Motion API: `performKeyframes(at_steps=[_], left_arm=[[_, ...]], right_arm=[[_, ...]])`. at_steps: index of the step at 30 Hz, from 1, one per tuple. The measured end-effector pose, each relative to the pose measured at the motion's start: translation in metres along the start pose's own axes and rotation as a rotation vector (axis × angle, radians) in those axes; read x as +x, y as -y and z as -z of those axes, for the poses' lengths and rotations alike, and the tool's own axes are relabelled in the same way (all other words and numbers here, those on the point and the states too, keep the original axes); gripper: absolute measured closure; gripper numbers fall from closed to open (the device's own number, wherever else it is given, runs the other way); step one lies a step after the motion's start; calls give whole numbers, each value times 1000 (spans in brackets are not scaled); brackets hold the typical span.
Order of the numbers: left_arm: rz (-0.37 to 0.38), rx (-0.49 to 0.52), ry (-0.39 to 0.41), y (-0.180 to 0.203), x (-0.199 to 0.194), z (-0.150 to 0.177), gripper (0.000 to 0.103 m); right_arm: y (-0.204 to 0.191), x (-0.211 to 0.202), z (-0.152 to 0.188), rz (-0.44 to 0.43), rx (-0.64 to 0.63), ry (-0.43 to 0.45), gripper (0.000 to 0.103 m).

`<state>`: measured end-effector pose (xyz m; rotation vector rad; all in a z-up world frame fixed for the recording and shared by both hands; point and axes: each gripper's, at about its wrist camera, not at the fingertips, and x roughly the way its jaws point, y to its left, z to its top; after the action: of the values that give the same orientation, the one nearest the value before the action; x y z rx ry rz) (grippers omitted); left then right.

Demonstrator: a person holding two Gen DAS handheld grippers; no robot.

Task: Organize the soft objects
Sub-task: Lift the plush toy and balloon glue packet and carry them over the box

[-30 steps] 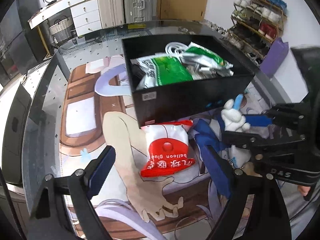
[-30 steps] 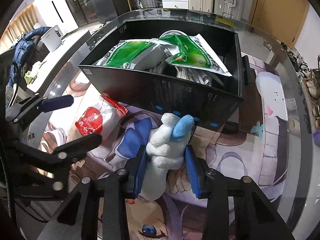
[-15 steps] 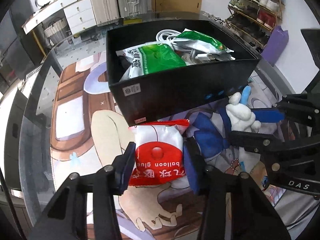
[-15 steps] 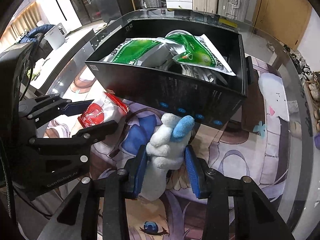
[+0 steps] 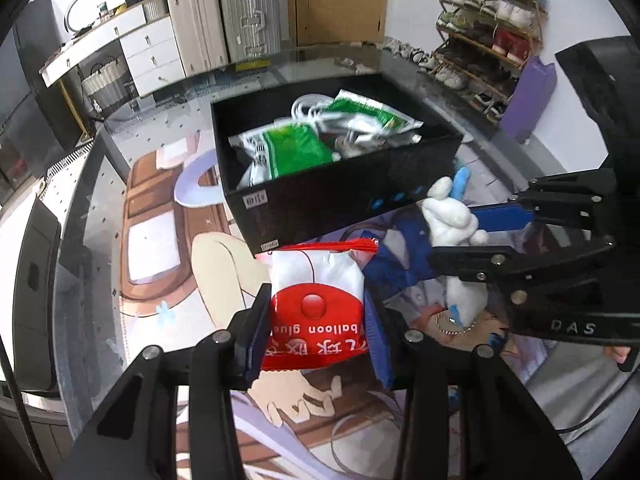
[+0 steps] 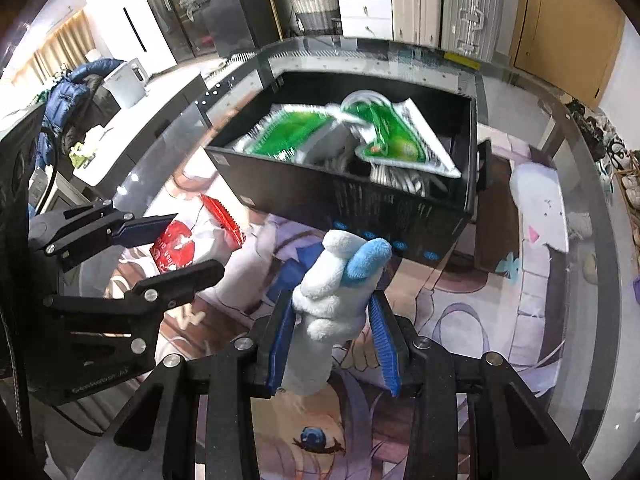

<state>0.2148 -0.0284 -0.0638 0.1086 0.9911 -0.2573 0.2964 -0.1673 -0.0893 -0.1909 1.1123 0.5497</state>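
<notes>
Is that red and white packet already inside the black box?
No, the red and white packet sits between the left gripper fingers, outside the black box.

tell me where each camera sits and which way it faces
Left wrist: on the left tongs, facing their red-and-white balloon glue packet, with the right tongs at right.
Right wrist: on the right tongs, facing their white-and-blue plush toy, left tongs at left.
Shared: the open black storage box.
</notes>
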Motion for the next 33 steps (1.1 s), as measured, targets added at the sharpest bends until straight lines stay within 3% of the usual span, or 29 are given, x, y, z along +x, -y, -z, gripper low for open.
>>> performKeyframes(at_steps=[7,15,27,33], left_arm=[[-13,-3,114,9,-35,2,61],[-3,5,181,12,-55,-9,61],[-16,-28,301,6,-84,-41,61],[-37,-68,349,-4,-82,-61,61]], right_arm=[[-2,-27,-2,1,-8,71,65],[-8,-64,-13,19,-15,184,65],[-23,-127,-27,128,-27,418,65],[-21,-126,-47,186,-32,479,65]])
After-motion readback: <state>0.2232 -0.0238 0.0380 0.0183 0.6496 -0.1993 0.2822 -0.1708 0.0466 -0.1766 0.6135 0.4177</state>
